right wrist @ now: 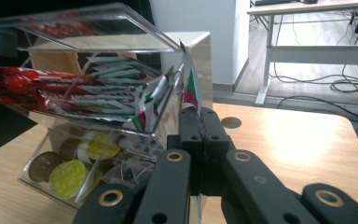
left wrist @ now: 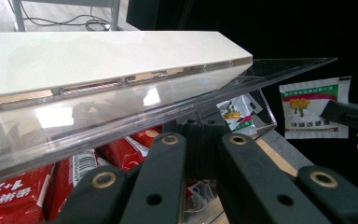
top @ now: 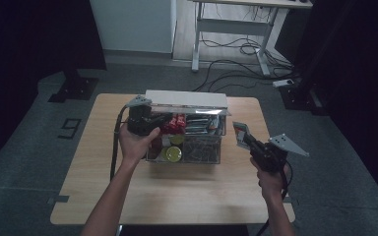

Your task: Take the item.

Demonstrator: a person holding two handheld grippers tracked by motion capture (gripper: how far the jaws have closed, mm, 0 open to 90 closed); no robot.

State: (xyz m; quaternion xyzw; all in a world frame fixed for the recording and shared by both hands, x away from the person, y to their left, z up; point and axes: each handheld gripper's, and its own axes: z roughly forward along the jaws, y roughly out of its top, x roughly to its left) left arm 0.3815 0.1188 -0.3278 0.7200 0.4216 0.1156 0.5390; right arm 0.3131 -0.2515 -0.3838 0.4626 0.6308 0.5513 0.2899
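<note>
This is a lab or studio set up for recording, not a home. A small wooden worktop [top: 108,191] stands alone on grey carpet [top: 24,147], with black curtains [top: 34,34] hung on both sides and a stand's black base plate [top: 74,88] on the floor. A digit is taped on the carpet [top: 70,128] beside it. Behind stand a white height-adjustable desk frame [top: 231,29] with loose cables [top: 241,49] and a power strip [top: 283,82] lying on the floor, plus a white cabinet [top: 133,24].
</note>
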